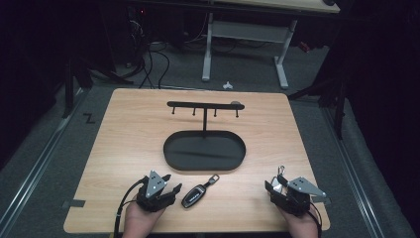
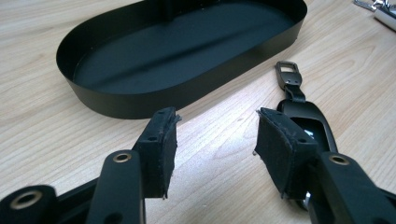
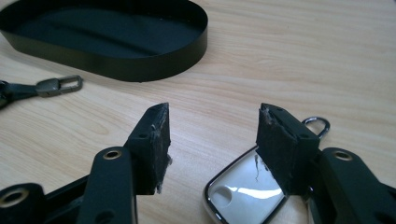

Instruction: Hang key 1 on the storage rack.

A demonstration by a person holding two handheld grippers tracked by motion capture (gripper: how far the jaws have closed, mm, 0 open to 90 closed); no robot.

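A black car key fob [image 1: 194,195] with a metal clasp lies near the table's front edge, just right of my left gripper [image 1: 172,182]. In the left gripper view that gripper [image 2: 215,125] stands open over bare wood, and the fob [image 2: 306,116] lies beside and behind its right jaw. A shiny silver key fob [image 1: 280,174] with a ring lies at my right gripper [image 1: 275,182]. In the right gripper view that gripper [image 3: 212,119] is open, and the silver fob [image 3: 243,196] lies partly under its right jaw, not between the pads.
A black oval tray [image 1: 171,159] sits mid-table, with a thin post rising from it to a bar of small hooks [image 1: 204,105]. The tray's wall [image 2: 140,100] is close ahead of the left gripper. Bare wood surrounds the tray. A white desk frame [image 1: 282,64] stands beyond the table.
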